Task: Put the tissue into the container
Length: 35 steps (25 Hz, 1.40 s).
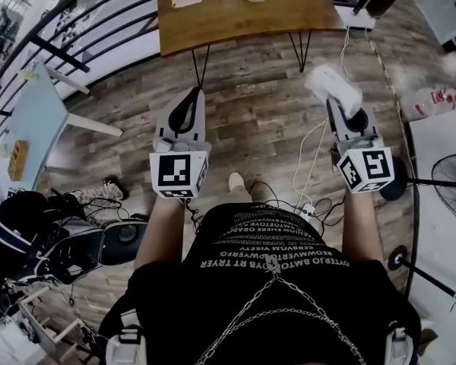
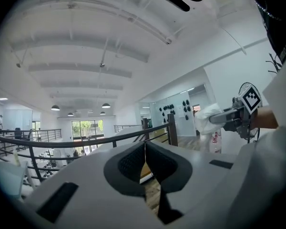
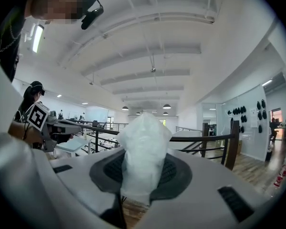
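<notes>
Findings, counted.

Tools: two, one in each of the person's hands, both held out in front of the body above the plank floor [image 1: 251, 120]. Each carries one cube with square markers, two cubes in all: left cube [image 1: 178, 173], right cube [image 1: 367, 169].

Left tool [image 1: 190, 101]: the jaws are closed. In the left gripper view the two dark pads meet along a single line, and nothing is between them.

Right tool [image 1: 340, 106]: the jaws are clamped on the tissue [image 1: 333, 88]. One tissue is seen: white and crumpled, pinched between the two pads, with its bulk standing up beyond the tips. It is carried in the air off the person's right, over the floor and short of the wooden worktop [image 1: 235, 17]. The left gripper view confirms it from the side, showing white material at the nose of the right tool.

Surroundings:
- One wooden worktop ahead, on two thin hairpin legs that are visible. The items on it are cut by the frame edge and were not identified.
- One pale-blue table [image 1: 30, 120] to the left.
- One dark bag [image 1: 30, 234] on the floor at lower left.
- One standing fan [image 1: 448, 177] at the right edge.
- White cables [image 1: 311, 158] run across the floor between the tools.
- One black railing [image 1: 83, 29] crosses the upper left.
</notes>
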{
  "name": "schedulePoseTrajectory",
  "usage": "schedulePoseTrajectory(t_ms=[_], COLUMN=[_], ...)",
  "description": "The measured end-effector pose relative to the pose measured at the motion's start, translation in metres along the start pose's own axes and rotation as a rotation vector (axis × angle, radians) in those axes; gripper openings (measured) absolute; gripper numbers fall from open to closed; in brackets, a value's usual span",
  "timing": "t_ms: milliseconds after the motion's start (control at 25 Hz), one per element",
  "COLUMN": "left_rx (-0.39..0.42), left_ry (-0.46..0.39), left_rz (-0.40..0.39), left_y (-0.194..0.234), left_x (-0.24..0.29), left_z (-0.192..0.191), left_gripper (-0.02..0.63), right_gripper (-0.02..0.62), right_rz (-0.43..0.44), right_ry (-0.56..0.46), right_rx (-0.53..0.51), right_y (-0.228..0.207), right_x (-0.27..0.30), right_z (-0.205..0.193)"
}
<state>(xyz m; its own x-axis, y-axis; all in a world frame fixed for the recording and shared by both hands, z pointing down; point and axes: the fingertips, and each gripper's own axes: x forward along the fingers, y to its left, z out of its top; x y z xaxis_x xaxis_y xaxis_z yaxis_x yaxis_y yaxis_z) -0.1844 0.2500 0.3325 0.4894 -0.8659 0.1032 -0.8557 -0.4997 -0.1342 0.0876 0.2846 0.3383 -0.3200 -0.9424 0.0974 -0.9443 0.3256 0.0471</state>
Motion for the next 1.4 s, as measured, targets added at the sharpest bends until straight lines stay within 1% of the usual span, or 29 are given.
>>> schedulePoseTrajectory(t_ms=[200, 320, 400, 480, 560, 720, 880, 960, 1040, 1160, 1240, 1320, 1400], left_rx=[-0.015, -0.059, -0.086, -0.088, -0.085, -0.056, -0.022, -0.011, -0.008, -0.039, -0.038, -0.03, -0.026], left_ry=[0.02, 0.016, 0.016, 0.021, 0.013, -0.016, -0.002, 0.002, 0.008, 0.002, -0.012, -0.013, -0.01], left_rz=[-0.003, -0.028, -0.054, -0.079, -0.1, -0.129, -0.135, -0.127, -0.099, -0.055, -0.032, -0.03, -0.016], left_y=[0.046, 0.07, 0.078, 0.075, 0.062, 0.041, 0.03, 0.033, 0.044, 0.056, 0.056, 0.052, 0.058], left_x=[0.019, 0.041, 0.059, 0.07, 0.07, 0.075, 0.087, 0.093, 0.1, 0.112, 0.123, 0.138, 0.152], left_z=[-0.014, -0.028, -0.034, -0.033, -0.027, -0.015, -0.011, -0.012, -0.015, -0.01, -0.003, -0.004, -0.009], left_gripper=[0.029, 0.029, 0.029, 0.029, 0.029, 0.029, 0.029, 0.029, 0.029, 0.029, 0.029, 0.029, 0.029], right_gripper=[0.112, 0.112, 0.112, 0.114, 0.114, 0.114, 0.115, 0.115, 0.115, 0.115, 0.115, 0.115, 0.115], right_rz=[-0.015, -0.024, -0.018, -0.012, -0.022, -0.058, -0.059, -0.063, -0.055, -0.02, -0.01, -0.018, -0.002], right_ry=[0.031, 0.059, 0.072, 0.068, 0.063, 0.054, 0.035, 0.026, 0.027, 0.032, 0.034, 0.044, 0.044], right_rx=[-0.044, -0.017, -0.027, -0.079, -0.102, -0.059, -0.041, -0.033, -0.017, 0.021, 0.043, 0.046, 0.039], right_y=[0.013, 0.019, 0.022, 0.026, 0.025, 0.008, -0.007, -0.014, -0.02, -0.034, -0.049, -0.064, -0.073], right_x=[0.042, 0.066, 0.08, 0.083, 0.073, 0.061, 0.061, 0.064, 0.077, 0.101, 0.115, 0.126, 0.145], right_z=[0.004, 0.004, 0.01, 0.02, 0.026, 0.021, 0.015, 0.008, -0.002, -0.017, -0.024, -0.029, -0.03])
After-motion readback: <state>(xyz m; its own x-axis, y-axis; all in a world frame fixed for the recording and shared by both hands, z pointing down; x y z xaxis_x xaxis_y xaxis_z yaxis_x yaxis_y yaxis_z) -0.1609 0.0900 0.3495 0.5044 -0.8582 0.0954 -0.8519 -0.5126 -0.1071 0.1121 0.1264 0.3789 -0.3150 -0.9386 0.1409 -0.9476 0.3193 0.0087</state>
